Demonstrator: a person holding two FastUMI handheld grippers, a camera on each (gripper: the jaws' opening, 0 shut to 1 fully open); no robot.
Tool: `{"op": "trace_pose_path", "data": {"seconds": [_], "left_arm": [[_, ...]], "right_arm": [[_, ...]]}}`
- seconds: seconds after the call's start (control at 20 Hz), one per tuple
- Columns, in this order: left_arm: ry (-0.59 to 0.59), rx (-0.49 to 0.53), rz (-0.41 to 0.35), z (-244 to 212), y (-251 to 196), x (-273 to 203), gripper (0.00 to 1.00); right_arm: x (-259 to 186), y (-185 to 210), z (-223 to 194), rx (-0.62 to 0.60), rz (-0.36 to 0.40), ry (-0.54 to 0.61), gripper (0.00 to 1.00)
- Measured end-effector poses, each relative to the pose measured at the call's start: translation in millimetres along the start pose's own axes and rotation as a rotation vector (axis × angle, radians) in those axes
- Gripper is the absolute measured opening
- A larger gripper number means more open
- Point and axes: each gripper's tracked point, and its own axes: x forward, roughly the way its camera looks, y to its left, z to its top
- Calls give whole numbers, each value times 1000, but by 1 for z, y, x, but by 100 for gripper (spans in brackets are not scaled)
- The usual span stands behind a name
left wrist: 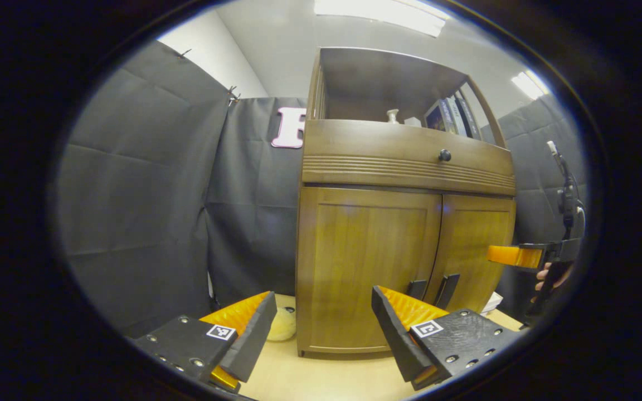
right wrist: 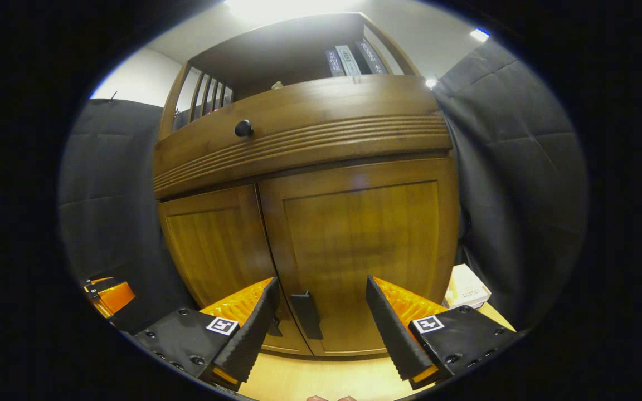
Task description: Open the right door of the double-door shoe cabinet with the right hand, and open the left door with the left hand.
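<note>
Both doors of the shoe cabinet point(right wrist: 304, 184) are flush shut, nothing opened yet. The right gripper point(right wrist: 318, 312) has its fingers spread wide, holding nothing, and sits close in front of the right door point(right wrist: 363, 245). The right door's handle point(right wrist: 306, 313) is a dark bar, long axis near vertical, low on the door beside the centre seam; it lies straight ahead between the open fingers, nearer the left-hand finger, not touched as far as can be told. Judgement: short advance, close across the bar's width, pull outward from the seam. The left gripper point(left wrist: 324, 326) is also released and empty, standing farther back, aimed at the left door point(left wrist: 368, 262). The left door's handle point(left wrist: 416, 289) lies ahead and to its right, just above its right-hand finger, so it needs a shift right before closing. In the left gripper view the right gripper shows at the far right, hand-held, level with the doors. Right hand is clearly nearer its target, fitting right-door-first.
</note>
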Motion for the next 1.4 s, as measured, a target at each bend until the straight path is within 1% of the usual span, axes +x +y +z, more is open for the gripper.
{"op": "trace_pose_path", "data": {"seconds": [0.05,0.1,0.25,0.55,0.6,0.75,0.9,0.95,1.05,1.1,1.2,1.3,1.35,1.4], "left_arm": [[2,2,8,-1,2,-2,100],[3,3,17,-2,4,-4,100],[13,-4,39,-6,10,-11,100],[35,-2,93,-13,25,-26,100],[36,-3,100,-14,27,-28,100],[44,1,127,-17,33,-35,100],[51,-1,148,-20,38,-42,100],[53,1,155,-20,39,-44,100],[58,5,169,-21,42,-46,100],[59,6,175,-22,44,-47,100],[60,7,181,-22,45,-51,100],[61,9,187,-22,48,-52,100],[60,8,190,-22,49,-52,100],[59,6,190,-22,48,-52,100]], "right_arm": [[7,3,-5,7,4,12,98],[12,6,-9,15,6,21,92],[31,9,-24,14,-2,40,92],[67,10,-52,-39,-32,93,92],[71,11,-60,-46,-34,103,98],[81,12,-75,-56,-42,133,92],[84,15,-84,-56,-45,155,91],[85,17,-86,-59,-46,160,87],[88,14,-89,-81,-72,160,66],[92,15,-91,-80,-66,157,56],[91,17,-93,-88,-77,153,35],[96,16,-94,-89,-78,155,35],[94,16,-94,-85,-74,158,38],[95,16,-94,-85,-73,160,37]]}}
